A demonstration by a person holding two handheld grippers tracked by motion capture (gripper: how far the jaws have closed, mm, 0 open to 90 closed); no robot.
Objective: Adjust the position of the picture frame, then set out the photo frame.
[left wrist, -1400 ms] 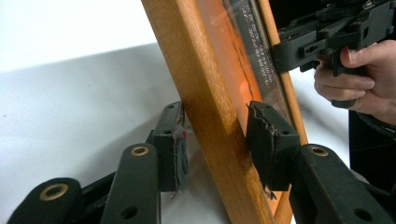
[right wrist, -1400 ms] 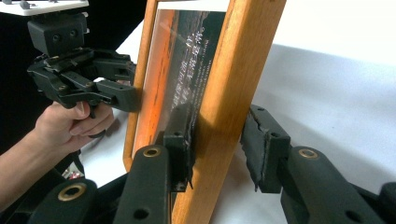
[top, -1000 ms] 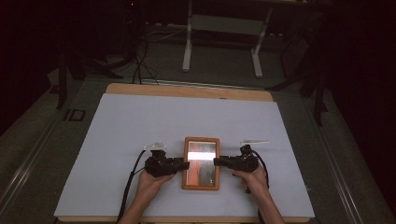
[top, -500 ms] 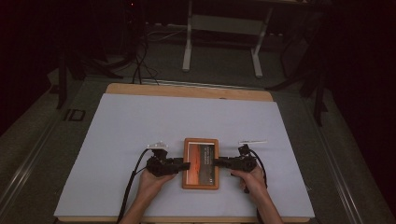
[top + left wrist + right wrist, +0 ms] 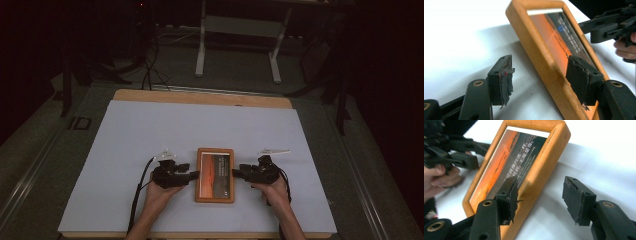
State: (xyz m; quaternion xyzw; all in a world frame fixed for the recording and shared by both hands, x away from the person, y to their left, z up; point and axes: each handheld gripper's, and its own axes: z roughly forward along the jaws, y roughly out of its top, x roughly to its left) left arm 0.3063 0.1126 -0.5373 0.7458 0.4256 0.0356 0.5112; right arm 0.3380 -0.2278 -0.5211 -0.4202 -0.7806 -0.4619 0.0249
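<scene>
A wooden picture frame (image 5: 215,175) with an orange sunset print lies flat on the white table cover, near the front. My left gripper (image 5: 193,175) is at its left side and my right gripper (image 5: 238,173) at its right. In the left gripper view the frame's rail (image 5: 544,62) runs between my left gripper's (image 5: 543,77) pads, with a gap beside the rail. In the right gripper view the frame (image 5: 541,170) likewise sits loosely between my right gripper's (image 5: 543,198) pads. Both sets of jaws have just been opening and stand open around the frame's edges.
The white cover (image 5: 150,130) spreads over a wooden tabletop (image 5: 200,97), with room behind and to both sides of the frame. Beyond the far edge stand a metal stand's legs (image 5: 201,55) and cables (image 5: 150,60) on a dark floor.
The bright glare on the frame's glass a second ago has gone. The frame and both hands stay in about the same place.
</scene>
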